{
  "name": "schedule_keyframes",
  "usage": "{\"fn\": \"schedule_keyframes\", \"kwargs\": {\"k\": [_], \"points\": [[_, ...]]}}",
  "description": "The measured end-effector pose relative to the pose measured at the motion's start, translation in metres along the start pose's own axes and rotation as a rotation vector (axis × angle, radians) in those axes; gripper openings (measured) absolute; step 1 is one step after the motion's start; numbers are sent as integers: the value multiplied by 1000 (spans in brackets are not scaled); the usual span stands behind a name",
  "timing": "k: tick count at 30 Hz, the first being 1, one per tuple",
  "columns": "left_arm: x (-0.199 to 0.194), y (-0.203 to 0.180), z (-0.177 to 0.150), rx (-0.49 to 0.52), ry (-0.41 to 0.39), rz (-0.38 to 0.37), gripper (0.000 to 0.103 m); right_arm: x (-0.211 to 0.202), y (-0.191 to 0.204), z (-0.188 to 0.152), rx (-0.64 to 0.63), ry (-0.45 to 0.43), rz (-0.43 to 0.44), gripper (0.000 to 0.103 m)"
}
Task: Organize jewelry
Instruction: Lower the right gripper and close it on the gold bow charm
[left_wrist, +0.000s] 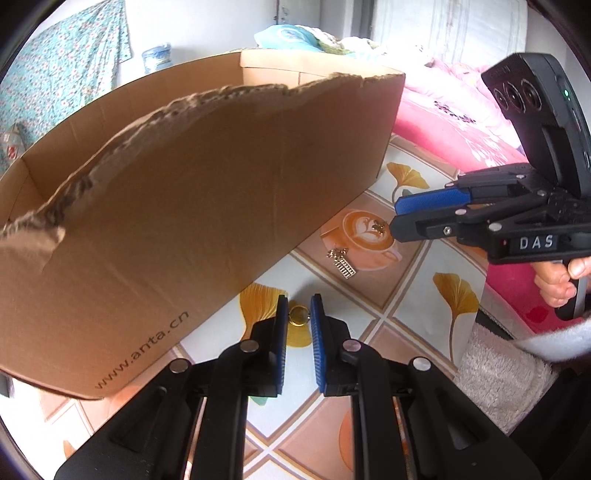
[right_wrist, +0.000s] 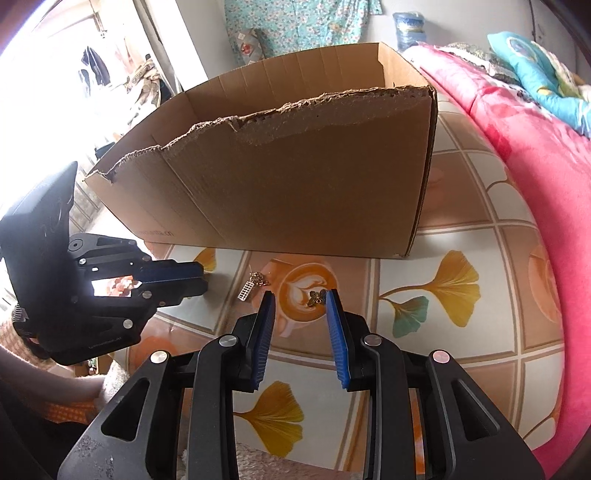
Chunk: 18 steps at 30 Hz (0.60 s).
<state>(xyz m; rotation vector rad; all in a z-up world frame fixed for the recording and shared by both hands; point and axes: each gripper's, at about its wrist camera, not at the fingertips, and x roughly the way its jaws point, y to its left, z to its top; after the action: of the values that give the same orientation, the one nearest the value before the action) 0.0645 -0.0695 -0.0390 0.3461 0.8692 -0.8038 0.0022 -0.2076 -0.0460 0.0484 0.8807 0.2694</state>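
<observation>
1. Left wrist view: a torn cardboard box (left_wrist: 207, 192) fills the left and centre, standing open-topped on the surface (left_wrist: 417, 302), a cloth printed with ginkgo leaves and coffee cups.
2. A pink bed (left_wrist: 461, 125) runs along the far right edge of the surface.
3. The right gripper (left_wrist: 393, 218) reaches in from the right, held by a hand (left_wrist: 561, 284). In the right wrist view its jaws stand partly apart either side of a small butterfly charm (right_wrist: 317, 298), which lies on a printed coffee cup; the right pad looks to touch it, the left stays clear.
4. The left gripper (left_wrist: 299, 314) points down near the box's front wall. Its jaws are narrowed around a gold ring (left_wrist: 298, 316); both blue pads sit at the ring's sides, and I cannot tell whether they press it. The ring is at the cloth, over a yellow leaf.
5. A ladder-shaped pendant (left_wrist: 341, 264) with a chain cluster lies loose between the two grippers, just beside the coffee cup print, touching neither gripper.
</observation>
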Motion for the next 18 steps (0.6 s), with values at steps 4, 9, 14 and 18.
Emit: {"fn": "schedule_keyframes", "kwargs": {"k": [4, 9, 14, 18], "points": [[-3, -1, -3, -28, -6, 5, 12, 9, 5, 5, -34, 7, -50, 28], [-8, 0, -7, -30, -12, 11, 12, 20, 11, 9, -74, 23, -78, 27], [-7, -1, -5, -27, -10, 12, 12, 27, 24, 13, -128, 27, -117, 23], [-7, -1, -4, -26, -10, 14, 12, 26, 25, 10, -148, 30, -128, 16]]}}
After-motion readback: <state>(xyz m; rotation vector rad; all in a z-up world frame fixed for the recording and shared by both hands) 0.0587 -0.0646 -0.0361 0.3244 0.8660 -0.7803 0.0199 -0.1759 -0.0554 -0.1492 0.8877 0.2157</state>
